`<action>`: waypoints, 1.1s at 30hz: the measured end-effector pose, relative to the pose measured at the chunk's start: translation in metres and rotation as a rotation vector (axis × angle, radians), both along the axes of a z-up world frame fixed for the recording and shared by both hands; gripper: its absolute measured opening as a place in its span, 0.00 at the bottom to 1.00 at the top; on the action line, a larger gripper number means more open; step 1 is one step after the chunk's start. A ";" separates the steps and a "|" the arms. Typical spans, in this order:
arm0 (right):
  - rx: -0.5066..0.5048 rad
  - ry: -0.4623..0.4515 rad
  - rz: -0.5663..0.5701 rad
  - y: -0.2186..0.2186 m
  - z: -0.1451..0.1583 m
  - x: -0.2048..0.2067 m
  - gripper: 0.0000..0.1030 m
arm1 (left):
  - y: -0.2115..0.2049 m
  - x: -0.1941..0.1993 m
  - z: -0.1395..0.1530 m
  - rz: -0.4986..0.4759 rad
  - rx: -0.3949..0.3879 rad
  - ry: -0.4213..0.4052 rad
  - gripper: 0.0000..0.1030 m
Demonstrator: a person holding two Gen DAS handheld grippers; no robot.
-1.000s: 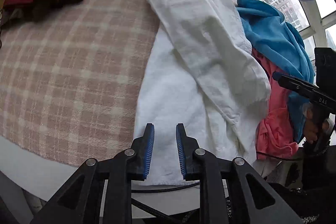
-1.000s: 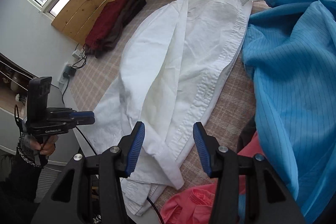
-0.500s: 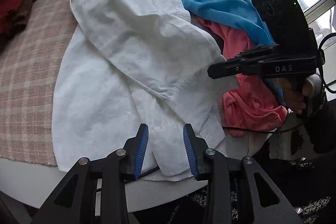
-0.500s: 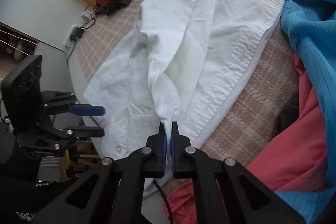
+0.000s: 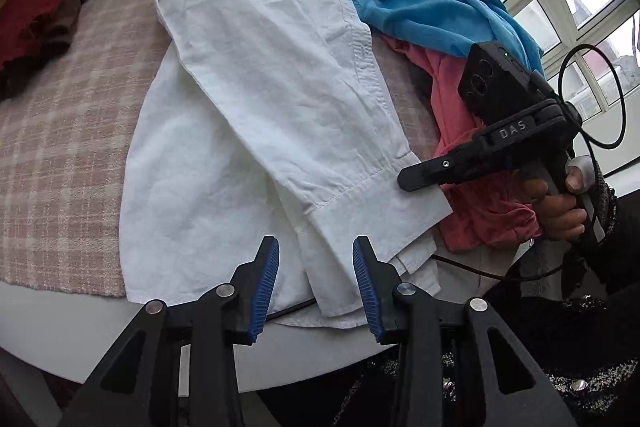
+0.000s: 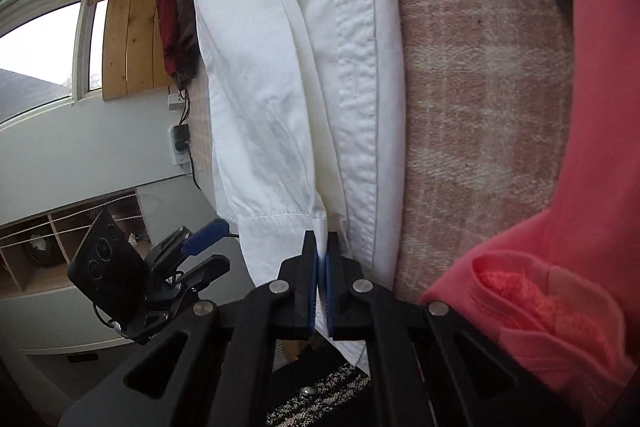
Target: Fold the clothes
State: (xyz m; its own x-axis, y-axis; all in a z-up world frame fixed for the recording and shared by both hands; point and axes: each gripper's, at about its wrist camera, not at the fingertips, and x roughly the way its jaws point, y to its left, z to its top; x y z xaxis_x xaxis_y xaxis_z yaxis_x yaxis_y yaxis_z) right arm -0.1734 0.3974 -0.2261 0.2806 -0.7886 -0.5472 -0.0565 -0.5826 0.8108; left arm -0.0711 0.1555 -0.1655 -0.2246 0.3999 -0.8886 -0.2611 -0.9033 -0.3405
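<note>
A white shirt lies spread on the pink plaid table cover, one sleeve folded across its body. My right gripper is shut on the sleeve cuff of the white shirt and holds it at the table's near edge. In the left wrist view that same right gripper shows from the side, pinching the cuff. My left gripper hovers open just above the shirt's lower hem, nothing between its blue pads.
A blue garment and a pink garment are piled to the shirt's right; the pink one lies close to my right gripper. Dark red and brown clothes sit far left. A black cable runs along the table's white edge.
My right gripper went from open to shut on the sleeve cuff and pulled it toward the table's near edge. The left gripper swung right over the shirt's hem and stayed open.
</note>
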 end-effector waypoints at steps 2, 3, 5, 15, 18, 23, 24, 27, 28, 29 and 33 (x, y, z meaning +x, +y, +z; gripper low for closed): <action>-0.093 -0.014 0.003 -0.004 0.016 0.004 0.03 | 0.002 0.002 0.002 -0.006 0.014 0.004 0.36; -0.095 0.020 0.014 -0.008 0.026 0.004 0.03 | 0.001 0.002 0.002 -0.002 0.041 0.004 0.37; -0.061 0.085 0.048 -0.013 0.036 0.005 0.03 | 0.004 -0.002 -0.005 0.008 0.064 -0.016 0.39; 0.213 0.275 0.246 -0.022 0.033 0.013 0.05 | 0.046 0.021 0.007 -0.171 -0.076 0.104 0.40; 0.297 0.463 0.300 -0.027 0.062 0.011 0.28 | 0.071 0.021 0.003 -0.263 -0.122 0.140 0.42; 0.377 0.598 0.322 -0.028 0.079 -0.004 0.31 | 0.112 0.013 -0.016 -0.386 -0.176 0.149 0.42; 0.412 0.622 0.318 -0.028 0.080 -0.008 0.31 | 0.120 0.012 -0.020 -0.411 -0.187 0.151 0.42; 0.473 0.642 0.313 -0.021 0.078 -0.016 0.31 | 0.139 0.010 -0.031 -0.464 -0.244 0.189 0.42; 0.476 0.637 0.308 -0.019 0.078 -0.018 0.31 | 0.140 0.008 -0.032 -0.464 -0.242 0.193 0.42; 0.470 0.625 0.302 -0.018 0.077 -0.019 0.31 | 0.138 0.006 -0.032 -0.453 -0.229 0.189 0.42; 0.459 0.608 0.277 -0.015 0.076 -0.019 0.31 | 0.124 -0.006 -0.028 -0.398 -0.142 0.144 0.22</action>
State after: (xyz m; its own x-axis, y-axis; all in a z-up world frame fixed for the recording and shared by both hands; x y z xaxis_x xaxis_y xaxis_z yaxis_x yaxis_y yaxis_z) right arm -0.1925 0.3826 -0.1504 -0.0180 -0.3938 -0.9190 0.5127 -0.7928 0.3296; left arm -0.0773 0.2796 -0.1936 -0.2038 0.3564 -0.9119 -0.6333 -0.7583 -0.1548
